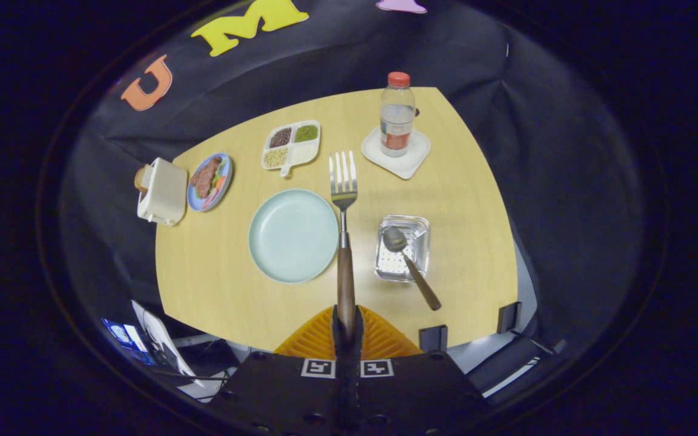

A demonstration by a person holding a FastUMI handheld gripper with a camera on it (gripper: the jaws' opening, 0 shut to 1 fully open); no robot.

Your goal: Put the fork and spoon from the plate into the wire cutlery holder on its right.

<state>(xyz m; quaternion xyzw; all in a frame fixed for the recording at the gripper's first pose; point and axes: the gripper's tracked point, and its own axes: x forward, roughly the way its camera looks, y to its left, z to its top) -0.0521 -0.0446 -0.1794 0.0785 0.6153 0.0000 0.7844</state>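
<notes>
My gripper (346,327) is shut on the wooden handle of the fork (343,181), which sticks out straight ahead, tines far from the fingers. I am high above the table, and the fork hangs over the gap between the plate and the holder. The pale green plate (292,235) lies bare, just left of the fork. To the fork's right sits the wire cutlery holder (403,248). The spoon (406,257) rests in it, bowl inside and wooden handle leaning out over the near rim.
Beyond the fork stand a clear bottle with a red cap (397,114) on a white coaster (396,154) and a divided dish of grains (291,146). At the far left are a white toaster (162,190) and a blue plate of food (209,180). The table's near edge (300,342) lies below me.
</notes>
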